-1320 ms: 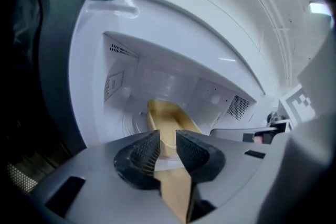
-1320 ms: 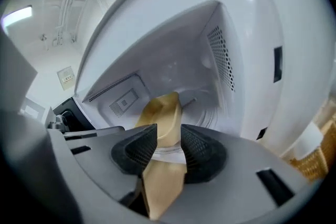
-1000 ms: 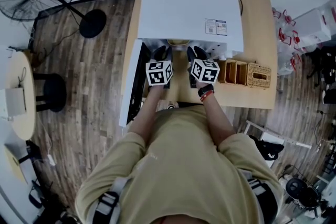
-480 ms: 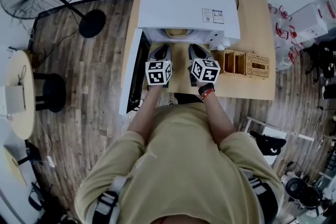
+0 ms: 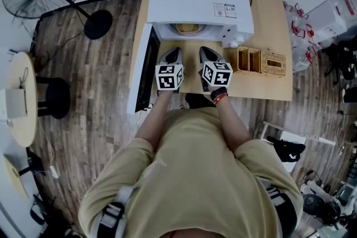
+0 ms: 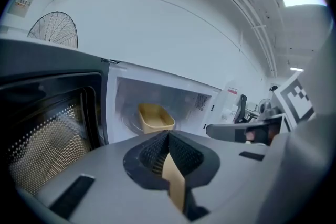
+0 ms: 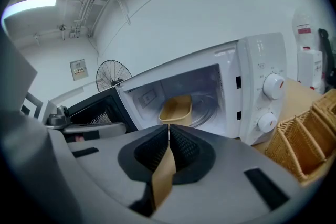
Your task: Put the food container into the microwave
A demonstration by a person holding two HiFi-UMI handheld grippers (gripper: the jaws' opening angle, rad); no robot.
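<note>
Both left gripper (image 5: 174, 53) and right gripper (image 5: 204, 53) have backed out of the microwave (image 5: 195, 0) in head view, leaving the food container (image 5: 188, 28) inside, ahead. Left gripper view: jaws clenched, empty. Right gripper view: likewise, so placement looks done.

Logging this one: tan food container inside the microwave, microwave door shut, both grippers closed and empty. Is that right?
The door is wrong: the microwave door stands open, swung out to the left, as the head view shows. The rest holds: the food container sits inside the microwave, and the left gripper and right gripper are closed and empty.
</note>
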